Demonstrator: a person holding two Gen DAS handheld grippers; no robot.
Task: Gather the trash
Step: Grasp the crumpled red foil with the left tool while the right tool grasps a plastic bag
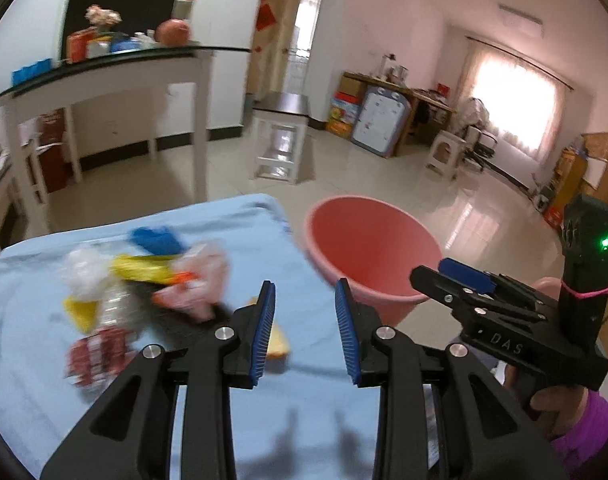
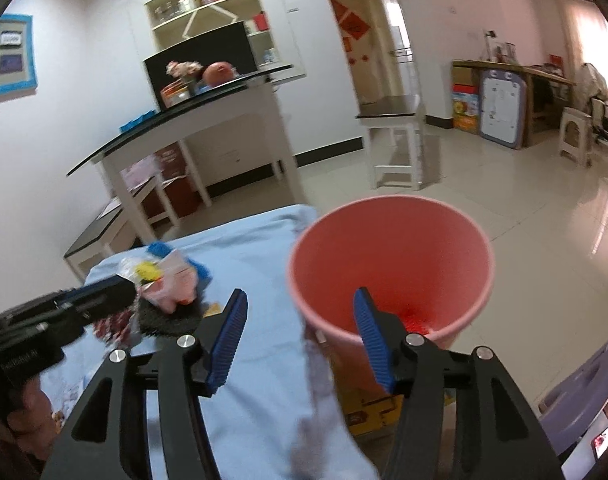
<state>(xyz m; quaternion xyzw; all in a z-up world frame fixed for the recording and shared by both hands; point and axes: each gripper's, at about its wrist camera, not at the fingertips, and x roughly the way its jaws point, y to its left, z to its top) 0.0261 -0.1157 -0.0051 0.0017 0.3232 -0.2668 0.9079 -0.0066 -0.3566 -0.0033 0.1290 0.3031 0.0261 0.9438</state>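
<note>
Both grippers, left gripper (image 1: 305, 312) and right gripper (image 2: 299, 334), stand apart and empty. Trash pile (image 1: 143, 284) lies on the blue cloth (image 1: 243, 232), pink bucket (image 2: 392, 256) beside its edge.

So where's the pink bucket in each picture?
Left wrist view: the pink bucket sits right of centre, just past the right edge of the blue cloth, above the left gripper.
Right wrist view: the bucket is in the middle, slightly right, behind the right gripper.
Shared landmark: the pile of wrappers on the cloth lies left of the bucket in both.
</note>
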